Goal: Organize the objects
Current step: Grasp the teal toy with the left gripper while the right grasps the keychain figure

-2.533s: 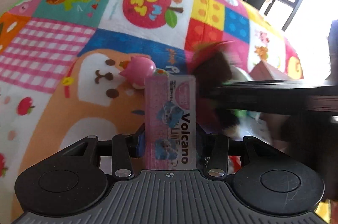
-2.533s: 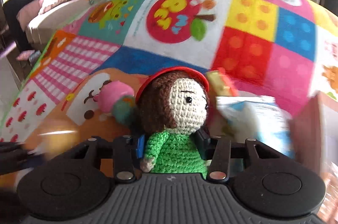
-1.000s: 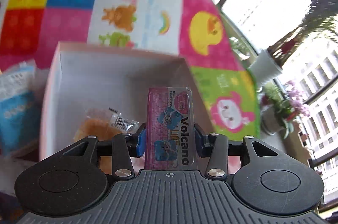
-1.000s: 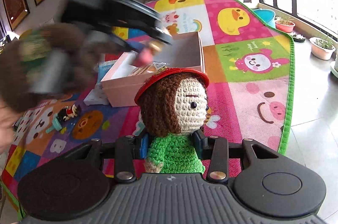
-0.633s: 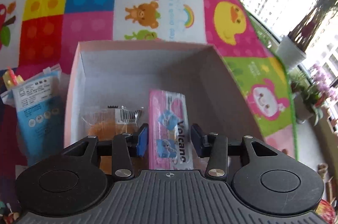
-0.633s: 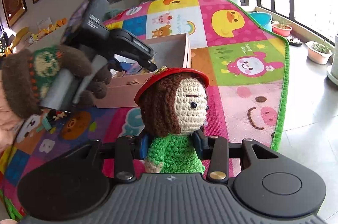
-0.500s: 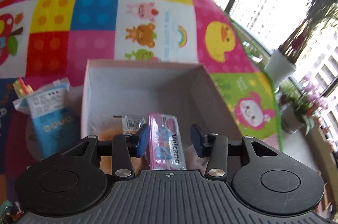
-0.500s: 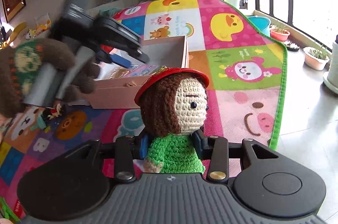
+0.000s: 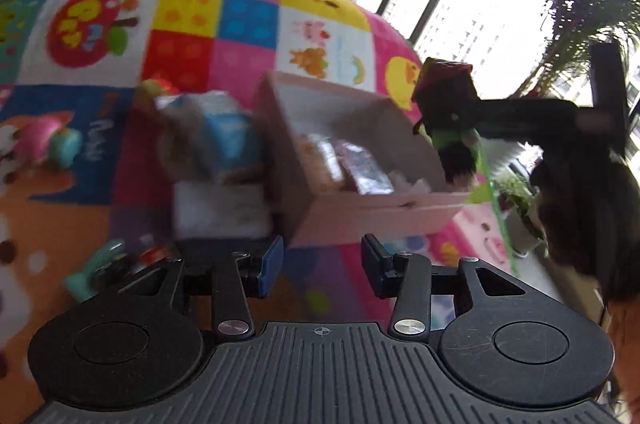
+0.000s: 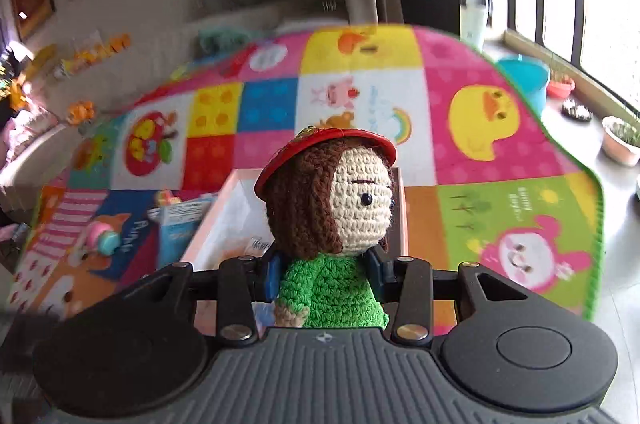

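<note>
My right gripper (image 10: 324, 274) is shut on a crochet doll (image 10: 332, 220) with brown hair, a red hat and a green body, held above the near end of the pink box (image 10: 208, 224). The left wrist view shows that doll (image 9: 450, 116) over the box's right wall (image 9: 380, 212). My left gripper (image 9: 322, 266) is open and empty, pulled back in front of the box. The pink Volcano packet (image 9: 366, 168) lies inside the box beside an orange wrapped snack (image 9: 320, 160).
A blue and white pouch (image 9: 228, 140) and a white flat box (image 9: 220, 210) lie left of the pink box. A pink and teal toy (image 9: 48, 144) and small figures (image 9: 116, 266) sit on the colourful play mat (image 10: 500, 208). Plant pots (image 10: 620, 140) stand by the window.
My left gripper let go of the Volcano packet in the box and drew back, open. My right gripper has carried the doll over the box.
</note>
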Demonstrator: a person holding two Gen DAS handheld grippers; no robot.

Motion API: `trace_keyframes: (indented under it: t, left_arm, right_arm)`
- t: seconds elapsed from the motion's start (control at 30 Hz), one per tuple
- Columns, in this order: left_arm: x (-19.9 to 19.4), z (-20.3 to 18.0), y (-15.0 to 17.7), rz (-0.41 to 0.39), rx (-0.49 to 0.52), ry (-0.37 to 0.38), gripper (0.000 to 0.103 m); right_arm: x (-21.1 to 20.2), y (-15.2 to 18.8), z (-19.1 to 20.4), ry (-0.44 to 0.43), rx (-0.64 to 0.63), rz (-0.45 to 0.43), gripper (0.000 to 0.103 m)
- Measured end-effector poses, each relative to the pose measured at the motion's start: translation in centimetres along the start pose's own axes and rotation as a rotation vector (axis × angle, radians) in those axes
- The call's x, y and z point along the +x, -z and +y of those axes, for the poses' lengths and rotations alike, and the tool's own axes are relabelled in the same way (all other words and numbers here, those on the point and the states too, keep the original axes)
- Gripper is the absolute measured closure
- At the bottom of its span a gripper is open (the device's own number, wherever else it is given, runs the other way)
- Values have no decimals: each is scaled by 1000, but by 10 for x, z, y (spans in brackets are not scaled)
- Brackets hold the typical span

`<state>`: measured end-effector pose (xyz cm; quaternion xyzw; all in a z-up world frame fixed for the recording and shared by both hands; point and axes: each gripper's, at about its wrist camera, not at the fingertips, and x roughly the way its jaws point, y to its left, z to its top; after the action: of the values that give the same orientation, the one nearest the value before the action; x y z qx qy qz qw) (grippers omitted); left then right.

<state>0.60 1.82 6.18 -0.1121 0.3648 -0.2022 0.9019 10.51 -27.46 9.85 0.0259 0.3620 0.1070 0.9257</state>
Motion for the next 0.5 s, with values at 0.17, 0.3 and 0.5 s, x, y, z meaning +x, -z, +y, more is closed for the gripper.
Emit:
trace_keyframes:
  t: [0.17,0.3,0.5]
  left_arm:
    - [-22,38,18,-13,1,-104,56]
    - [-30,65,25,-22,-59,-136,56]
    - [-44,81,33,-36,-50,-150,56]
  right_arm:
    - [53,7,20,147,-62,121,62]
    - [70,24,19,176,-30,187,62]
    - [12,17,12,139,-5,80,43]
